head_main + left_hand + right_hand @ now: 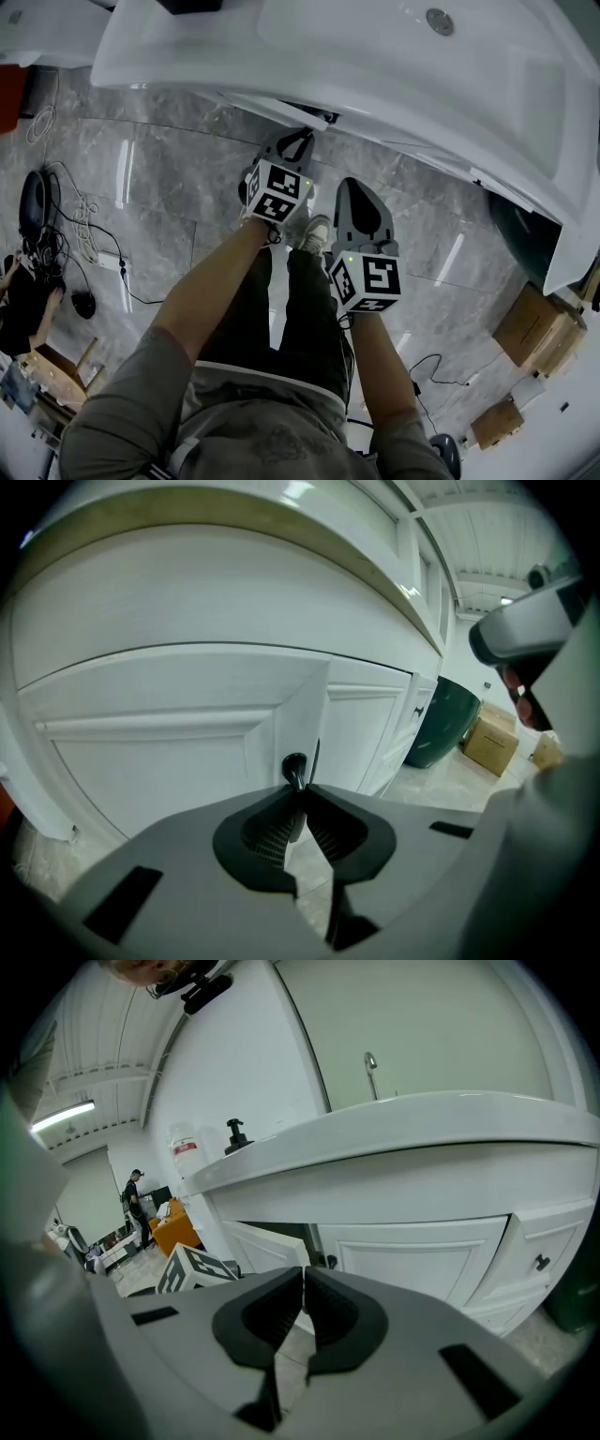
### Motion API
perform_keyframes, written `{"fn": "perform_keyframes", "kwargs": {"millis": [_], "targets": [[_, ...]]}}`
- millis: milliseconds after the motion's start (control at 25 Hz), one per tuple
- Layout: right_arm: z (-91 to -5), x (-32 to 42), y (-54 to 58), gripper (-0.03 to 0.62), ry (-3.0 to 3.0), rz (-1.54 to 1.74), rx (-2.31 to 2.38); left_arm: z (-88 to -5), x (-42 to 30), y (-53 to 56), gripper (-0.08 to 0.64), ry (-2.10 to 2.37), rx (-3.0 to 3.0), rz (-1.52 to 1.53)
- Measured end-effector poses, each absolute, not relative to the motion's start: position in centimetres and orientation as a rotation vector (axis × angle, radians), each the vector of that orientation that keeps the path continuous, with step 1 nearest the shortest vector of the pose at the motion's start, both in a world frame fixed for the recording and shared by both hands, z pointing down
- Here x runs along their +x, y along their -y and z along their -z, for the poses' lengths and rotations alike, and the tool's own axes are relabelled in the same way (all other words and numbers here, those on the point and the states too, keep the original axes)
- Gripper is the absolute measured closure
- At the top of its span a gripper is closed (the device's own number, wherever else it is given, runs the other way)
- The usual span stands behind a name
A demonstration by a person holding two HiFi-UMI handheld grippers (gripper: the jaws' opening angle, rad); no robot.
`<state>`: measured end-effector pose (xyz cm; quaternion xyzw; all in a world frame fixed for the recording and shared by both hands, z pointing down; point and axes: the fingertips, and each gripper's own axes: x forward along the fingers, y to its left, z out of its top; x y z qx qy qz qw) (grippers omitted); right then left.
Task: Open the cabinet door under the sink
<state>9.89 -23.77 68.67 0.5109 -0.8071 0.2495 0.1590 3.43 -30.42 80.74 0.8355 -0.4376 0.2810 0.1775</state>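
Note:
The white cabinet door [169, 752] under the sink [375, 56] stands slightly ajar, its free edge swung out from the neighbouring door [370, 733]. My left gripper [302, 785] is shut on the door's small black knob [294, 766]. In the head view the left gripper [302, 141] reaches in under the sink rim. My right gripper [349, 187] hangs back from the cabinet, to the right of the left one. In its own view the right gripper [303, 1279] is shut with nothing in it, and the ajar door [272, 1246] shows beyond it.
A dark green bin [450, 728] and cardboard boxes [492, 738] stand on the floor to the right of the cabinet. Cables [56, 234] lie on the grey tiles at the left. The person's shoes [314, 234] are just in front of the cabinet. A drawer knob [541, 1262] is further right.

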Motion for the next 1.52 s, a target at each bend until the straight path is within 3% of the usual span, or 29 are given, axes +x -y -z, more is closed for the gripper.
{"fn": "perform_keyframes", "kwargs": {"millis": [800,1360,1520], "targets": [[-71.2,-0.9,16.1,0.561,2.383,-0.849,1.065,-81.1,-5.6,16.8,0.514,1.024,2.596,-0.851],[-72.5,-10.3,12.1,0.561,2.382,-0.859,0.737,-81.3,-24.5,12.6,0.512,1.380,2.311,-0.904],[-71.8,-9.9,12.3,0.561,2.377,-0.838,0.709,-81.2,-28.0,12.9,0.511,1.496,2.088,-0.665]]}}
